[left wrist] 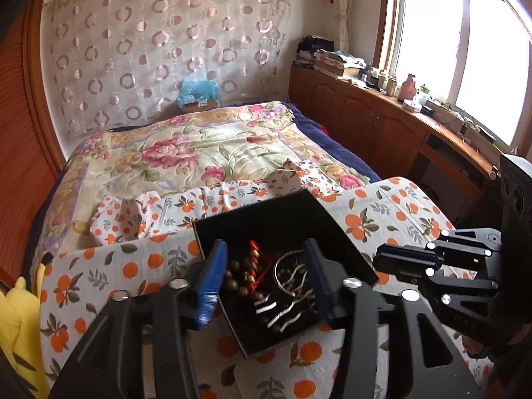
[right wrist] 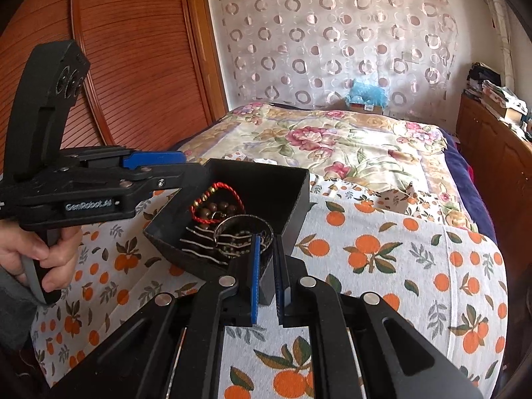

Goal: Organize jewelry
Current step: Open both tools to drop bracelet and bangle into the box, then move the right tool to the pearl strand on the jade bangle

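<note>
A black open box (left wrist: 266,212) (right wrist: 266,183) sits tilted on an orange-print cloth. Inside lie a brown bead bracelet (left wrist: 239,276) (right wrist: 212,212), a red cord with gold beads (left wrist: 256,259) (right wrist: 216,199), a silver bangle (left wrist: 292,272) (right wrist: 242,229) and wavy silver pieces (left wrist: 282,312). My left gripper (left wrist: 266,279) (right wrist: 173,171) hovers over the box, open, its blue pads either side of the jewelry and touching nothing. My right gripper (right wrist: 267,266) (left wrist: 382,262) is shut on the box's near wall at a corner.
The orange-print cloth (right wrist: 382,249) covers the near surface, beside a bed with a floral blanket (left wrist: 199,146). A yellow plush (left wrist: 16,326) lies at the left edge. A cluttered wooden cabinet (left wrist: 365,113) runs under the window. A hand (right wrist: 43,256) holds the left gripper's handle.
</note>
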Demonstrator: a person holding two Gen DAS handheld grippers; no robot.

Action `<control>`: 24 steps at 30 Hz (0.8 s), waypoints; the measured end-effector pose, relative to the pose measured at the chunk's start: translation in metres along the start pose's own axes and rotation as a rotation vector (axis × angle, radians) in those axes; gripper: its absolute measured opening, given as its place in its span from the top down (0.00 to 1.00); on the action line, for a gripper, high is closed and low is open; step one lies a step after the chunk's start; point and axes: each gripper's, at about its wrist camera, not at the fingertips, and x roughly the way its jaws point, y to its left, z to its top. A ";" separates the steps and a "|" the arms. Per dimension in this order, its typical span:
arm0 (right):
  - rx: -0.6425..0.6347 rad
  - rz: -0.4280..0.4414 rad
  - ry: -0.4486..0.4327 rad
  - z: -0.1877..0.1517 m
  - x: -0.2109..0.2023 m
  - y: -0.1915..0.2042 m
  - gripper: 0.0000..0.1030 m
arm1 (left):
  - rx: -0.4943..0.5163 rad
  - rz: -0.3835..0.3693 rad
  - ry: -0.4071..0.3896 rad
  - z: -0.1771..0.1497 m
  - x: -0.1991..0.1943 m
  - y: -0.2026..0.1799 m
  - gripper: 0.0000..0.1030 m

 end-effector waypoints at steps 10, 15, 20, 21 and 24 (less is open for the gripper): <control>0.010 -0.019 -0.002 -0.019 -0.019 0.005 0.90 | -0.004 0.020 -0.005 -0.030 -0.029 -0.006 0.15; 0.009 -0.025 -0.012 -0.030 -0.031 0.011 0.83 | -0.003 0.025 -0.007 -0.046 -0.041 -0.014 0.13; 0.003 -0.033 -0.023 -0.045 -0.045 0.020 0.83 | -0.010 0.022 -0.006 -0.066 -0.053 -0.020 0.13; 0.003 -0.034 -0.024 -0.048 -0.046 0.020 0.83 | -0.009 0.022 -0.006 -0.069 -0.055 -0.021 0.13; 0.005 -0.034 -0.022 -0.060 -0.052 0.026 0.82 | -0.008 0.021 -0.010 -0.082 -0.061 -0.025 0.13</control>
